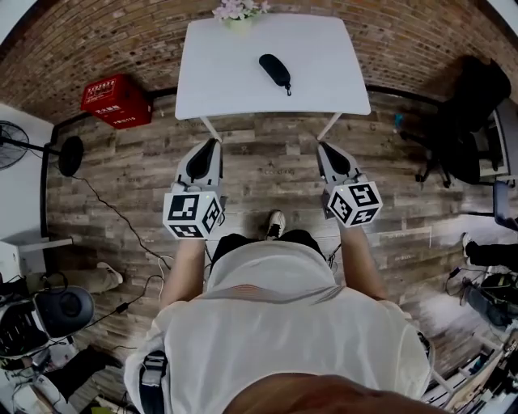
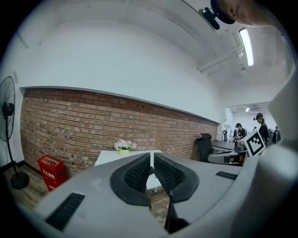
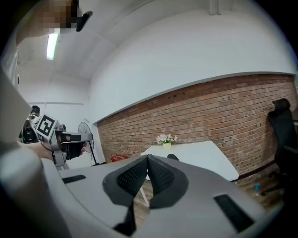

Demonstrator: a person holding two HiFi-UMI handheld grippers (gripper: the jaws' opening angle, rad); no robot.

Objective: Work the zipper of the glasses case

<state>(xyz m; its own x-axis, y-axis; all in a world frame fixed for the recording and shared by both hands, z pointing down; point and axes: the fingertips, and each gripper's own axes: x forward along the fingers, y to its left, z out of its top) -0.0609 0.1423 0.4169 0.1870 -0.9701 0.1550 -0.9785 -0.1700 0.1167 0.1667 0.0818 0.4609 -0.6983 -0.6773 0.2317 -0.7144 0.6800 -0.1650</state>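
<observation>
The black glasses case (image 1: 275,70) lies on the white table (image 1: 218,73), right of its middle, with a small pull hanging off its near end. Both grippers hang well short of the table, over the wooden floor. My left gripper (image 1: 212,144) is shut and empty; its jaws meet at the tips (image 2: 152,160). My right gripper (image 1: 324,147) is also shut with nothing in it (image 3: 147,159). In the right gripper view the case (image 3: 172,157) peeks just above the jaws on the table (image 3: 200,155).
A pot of pink flowers (image 1: 239,11) stands at the table's far edge. A red crate (image 1: 116,101) sits by the brick wall at left, a standing fan (image 1: 16,145) further left. A black office chair (image 1: 473,113) is at the right. Cables cross the floor.
</observation>
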